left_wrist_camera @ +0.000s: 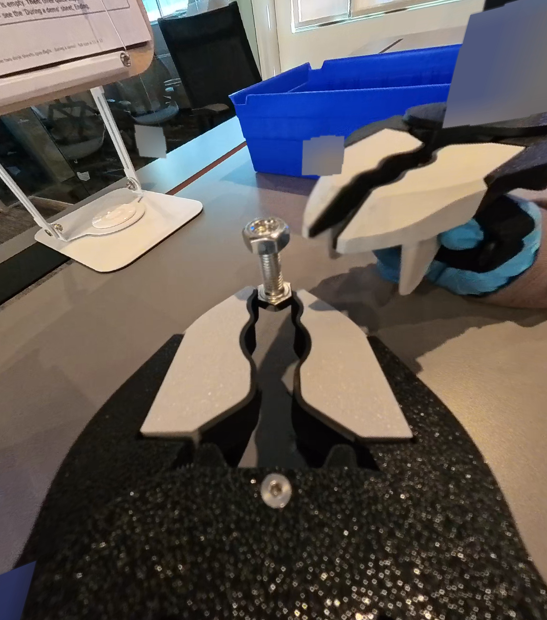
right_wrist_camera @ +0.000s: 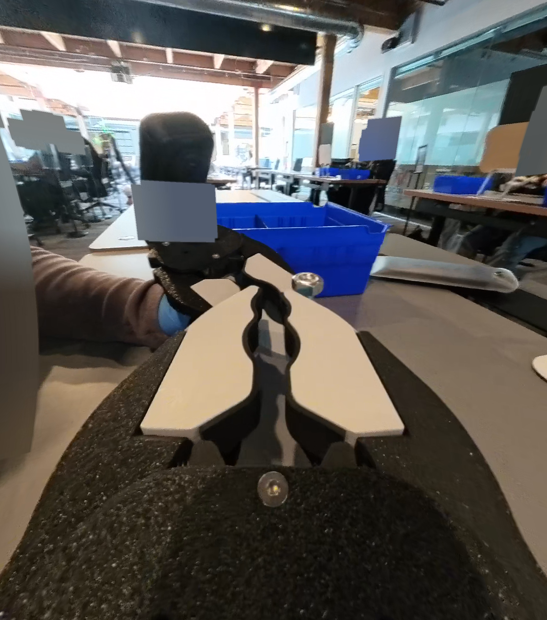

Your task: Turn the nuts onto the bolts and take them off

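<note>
In the left wrist view my left gripper [left_wrist_camera: 273,298] is shut on the lower hex end of a silver bolt [left_wrist_camera: 270,275], which stands upright above the grey table [left_wrist_camera: 81,335]. A hex nut [left_wrist_camera: 266,236] sits at the top of its thread. My right gripper [left_wrist_camera: 319,231] hovers just right of the nut, apart from it, its fingers together with nothing between them. In the right wrist view my right gripper [right_wrist_camera: 270,295] is in the middle, the nut [right_wrist_camera: 307,284] shows just right of its fingertips, and the left gripper [right_wrist_camera: 198,261] lies behind.
A blue divided bin [left_wrist_camera: 332,100] [right_wrist_camera: 298,241] stands at the back of the table. A white sign stand [left_wrist_camera: 114,231] is at the left in the left wrist view. A hand in a blue glove [left_wrist_camera: 466,265] holds the right gripper. A flat metal plate [right_wrist_camera: 439,275] lies beside the bin. About 5 centimetres separates my left fingertips from my right.
</note>
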A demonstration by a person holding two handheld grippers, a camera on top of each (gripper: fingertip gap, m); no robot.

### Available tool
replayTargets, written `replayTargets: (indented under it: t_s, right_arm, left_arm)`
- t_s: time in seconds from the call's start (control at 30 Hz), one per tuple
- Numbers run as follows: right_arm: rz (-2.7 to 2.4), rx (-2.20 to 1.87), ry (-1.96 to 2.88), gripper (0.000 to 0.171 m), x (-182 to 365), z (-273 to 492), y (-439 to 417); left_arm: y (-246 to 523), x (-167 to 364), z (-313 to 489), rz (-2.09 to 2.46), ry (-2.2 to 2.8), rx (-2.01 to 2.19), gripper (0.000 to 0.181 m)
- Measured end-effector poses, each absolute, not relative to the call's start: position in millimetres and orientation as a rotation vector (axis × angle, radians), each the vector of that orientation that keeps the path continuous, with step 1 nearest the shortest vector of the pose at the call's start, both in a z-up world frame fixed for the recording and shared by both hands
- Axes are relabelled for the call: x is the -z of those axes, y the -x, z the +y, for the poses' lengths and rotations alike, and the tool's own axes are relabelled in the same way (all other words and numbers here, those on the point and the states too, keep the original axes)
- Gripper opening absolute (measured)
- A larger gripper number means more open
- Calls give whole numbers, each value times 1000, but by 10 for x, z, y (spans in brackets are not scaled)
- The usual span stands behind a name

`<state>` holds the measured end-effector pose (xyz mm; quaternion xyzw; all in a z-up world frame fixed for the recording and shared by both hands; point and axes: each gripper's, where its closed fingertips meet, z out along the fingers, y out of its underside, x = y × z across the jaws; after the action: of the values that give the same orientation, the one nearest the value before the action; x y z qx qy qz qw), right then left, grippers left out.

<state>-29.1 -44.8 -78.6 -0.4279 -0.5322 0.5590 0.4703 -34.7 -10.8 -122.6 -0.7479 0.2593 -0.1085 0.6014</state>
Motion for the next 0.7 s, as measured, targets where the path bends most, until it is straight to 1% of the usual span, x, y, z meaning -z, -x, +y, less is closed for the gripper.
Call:
replayTargets:
  t_s: [0.13,0.2,0.23,0.3,0.33,0.4,0.47,0.5,0.6,0.63,0.67,0.7]
  right_arm:
    - [-1233,-1309,1056,32,757,-318,325]
    - [-1245,-1299,1065,34,781,-314,354]
    - [-1261,-1308,1068,33,794,-337,356]
    - [-1325,-1384,1053,4,806,-464,309]
    - [-1318,-1389,1055,5,795,-464,296]
    - [-1265,-1340,1047,12,759,-389,285]
    - [-1235,-1317,1058,25,753,-332,303]
    - [-1234,-1315,1063,29,758,-323,316]
    - [-1241,-1299,1057,35,773,-326,341]
    - [-1261,-1314,1060,31,784,-359,336]
    - [-1298,-1355,1059,14,798,-426,316]
    - [-1330,-1393,1045,2,796,-487,293]
  left_arm:
    - [340,1233,-109,608,1735,245,18]
    - [341,1231,-109,607,1735,245,18]
    - [343,1230,-109,606,1734,246,18]
    - [345,1226,-110,603,1733,250,18]
    - [346,1227,-110,602,1734,250,18]
    - [343,1230,-110,605,1735,248,18]
    - [340,1234,-111,608,1736,245,18]
    - [341,1234,-110,608,1736,245,18]
    - [343,1231,-111,605,1734,247,18]
    - [344,1229,-111,604,1734,248,18]
    - [345,1228,-111,603,1734,248,18]
    - [345,1229,-112,603,1735,250,18]
